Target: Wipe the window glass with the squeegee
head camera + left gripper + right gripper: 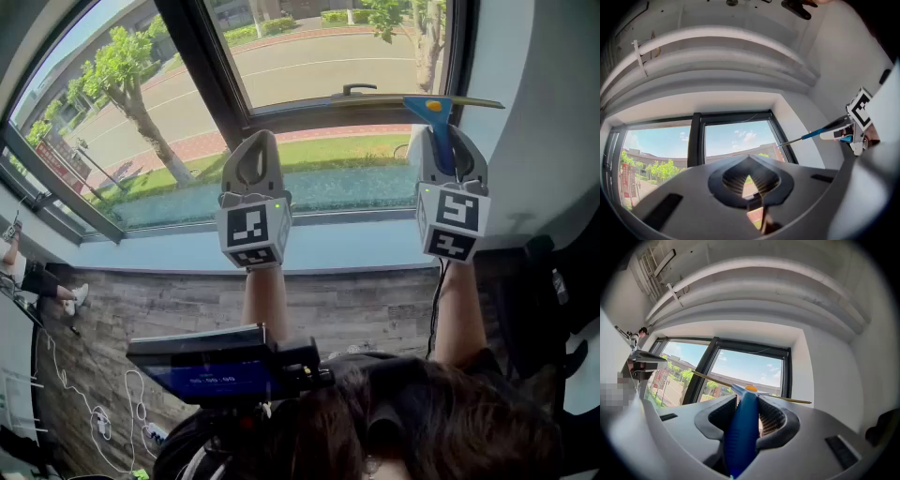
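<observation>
The squeegee has a blue handle (442,141) and a thin blade (455,102) with an orange button. My right gripper (448,136) is shut on the handle and holds the blade up near the window glass (319,56), at its right edge. In the right gripper view the handle (743,437) runs up between the jaws to the blade (754,391). My left gripper (260,139) is shut with nothing in it and points at the lower pane; its tips meet in the left gripper view (749,158). That view also catches the squeegee (813,135) at the right.
A dark mullion (211,66) splits the window, and a black window handle (361,90) sits on the crossbar. A pale sill (169,255) runs below, with a white wall (553,112) at the right. A seated person's legs (37,281) and cables (103,412) are on the wooden floor.
</observation>
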The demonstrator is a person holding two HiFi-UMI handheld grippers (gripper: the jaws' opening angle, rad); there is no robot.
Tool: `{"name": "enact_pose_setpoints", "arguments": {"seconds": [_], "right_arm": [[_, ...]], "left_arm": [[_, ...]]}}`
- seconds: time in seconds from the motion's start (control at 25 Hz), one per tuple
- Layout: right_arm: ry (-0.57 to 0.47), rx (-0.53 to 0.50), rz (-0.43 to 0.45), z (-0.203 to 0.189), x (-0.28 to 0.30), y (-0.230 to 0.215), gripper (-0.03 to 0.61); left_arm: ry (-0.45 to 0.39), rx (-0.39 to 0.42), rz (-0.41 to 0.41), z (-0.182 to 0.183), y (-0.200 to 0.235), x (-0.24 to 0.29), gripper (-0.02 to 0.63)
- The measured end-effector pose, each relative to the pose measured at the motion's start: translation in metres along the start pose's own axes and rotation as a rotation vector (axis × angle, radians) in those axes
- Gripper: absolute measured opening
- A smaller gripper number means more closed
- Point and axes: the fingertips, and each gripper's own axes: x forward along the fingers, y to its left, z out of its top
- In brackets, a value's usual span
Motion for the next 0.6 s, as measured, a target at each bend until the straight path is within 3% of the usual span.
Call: {"name": "enact_pose_setpoints", "arguments": {"seconds": [0.6], "right_arm": [[0.01, 0.015, -0.006, -0.001, 0.0, 0.005, 0.143]], "left_arm": [[-0.011, 0.003, -0.012, -0.001, 0.007, 0.0, 0.002]]}}
